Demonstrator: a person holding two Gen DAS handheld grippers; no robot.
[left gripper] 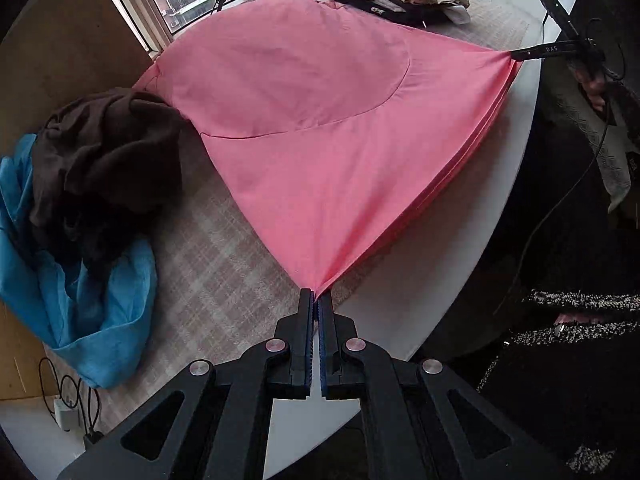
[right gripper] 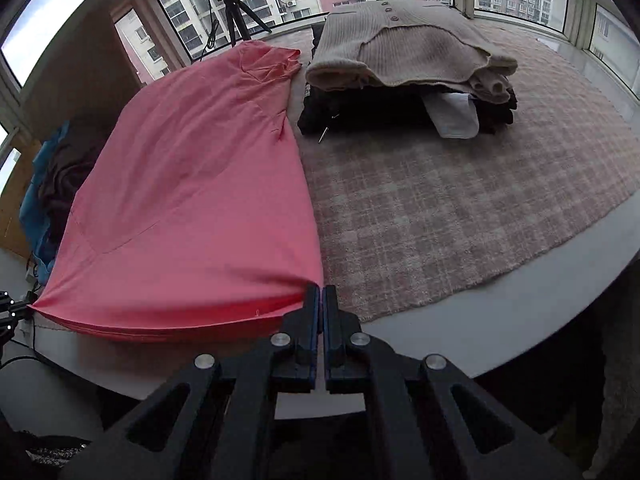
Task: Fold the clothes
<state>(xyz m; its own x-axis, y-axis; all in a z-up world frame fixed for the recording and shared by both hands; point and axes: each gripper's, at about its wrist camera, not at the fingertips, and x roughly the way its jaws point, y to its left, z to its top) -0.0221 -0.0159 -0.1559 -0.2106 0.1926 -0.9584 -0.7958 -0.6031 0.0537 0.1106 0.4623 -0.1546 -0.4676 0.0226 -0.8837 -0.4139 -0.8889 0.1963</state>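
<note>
A pink dress (left gripper: 320,120) lies spread on the plaid table cover, its hem pulled taut along the near table edge. My left gripper (left gripper: 317,296) is shut on one hem corner. In the right wrist view my right gripper (right gripper: 321,290) is shut on the other hem corner of the pink dress (right gripper: 200,208). The right gripper (left gripper: 520,55) also shows at the far right of the left wrist view, pinching the cloth. The left gripper (right gripper: 16,308) is just visible at the left edge of the right wrist view. The dress top lies toward the window.
A stack of folded clothes (right gripper: 408,76), topped by a beige knit, sits at the back right. A heap of brown cloth (left gripper: 104,160) and blue cloth (left gripper: 100,300) lies at the left. The white round table edge (left gripper: 460,240) runs along the near side. A tripod (right gripper: 236,12) stands by the window.
</note>
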